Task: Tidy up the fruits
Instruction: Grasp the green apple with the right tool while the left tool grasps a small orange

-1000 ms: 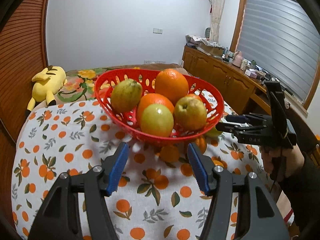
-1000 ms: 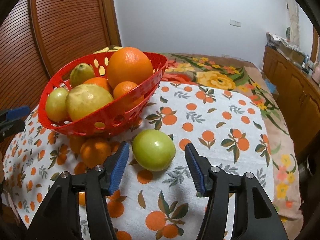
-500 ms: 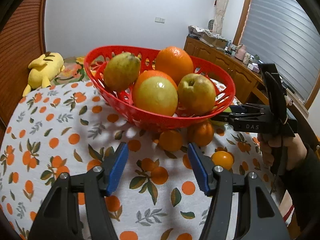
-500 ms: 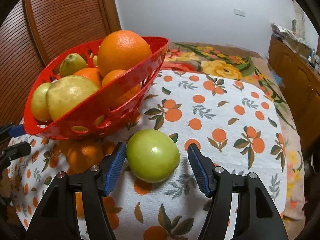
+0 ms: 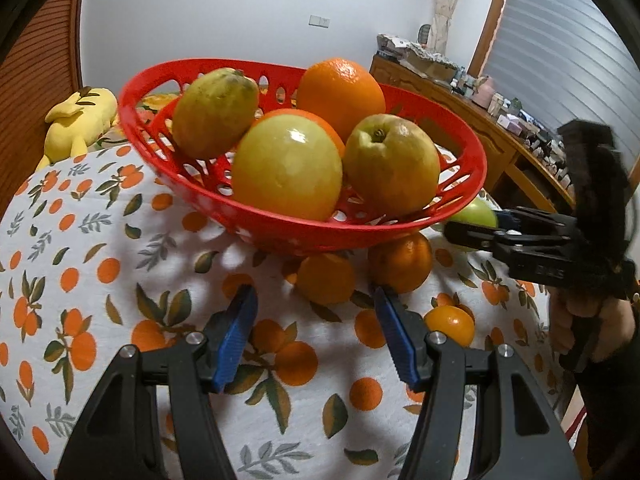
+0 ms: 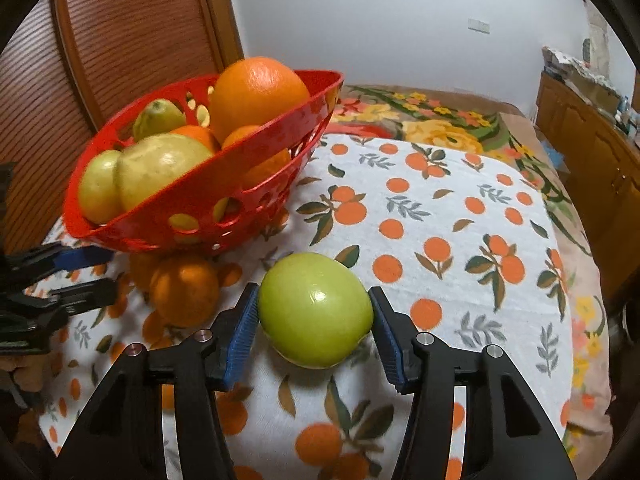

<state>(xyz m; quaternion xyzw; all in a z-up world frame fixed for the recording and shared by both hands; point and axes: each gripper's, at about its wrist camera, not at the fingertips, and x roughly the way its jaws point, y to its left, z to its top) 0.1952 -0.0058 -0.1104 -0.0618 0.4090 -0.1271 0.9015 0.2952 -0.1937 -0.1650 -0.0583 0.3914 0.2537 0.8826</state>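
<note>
Left wrist view: the left gripper (image 5: 314,334) hangs spread and empty before the red perforated plastic basket (image 5: 360,236) of fruit on the orange-print bench (image 5: 80,264).

Right wrist view: the right gripper (image 6: 314,330) is spread around the round green apple (image 6: 316,314), blue pads beside it; contact unclear. Best squeeze gently at its widest part.

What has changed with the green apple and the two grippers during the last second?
The right gripper advanced until its fingers bracket the green apple; whether they grip it is unclear. The left gripper came closer to the red basket, open and empty. The apple stayed on the cloth.
</note>
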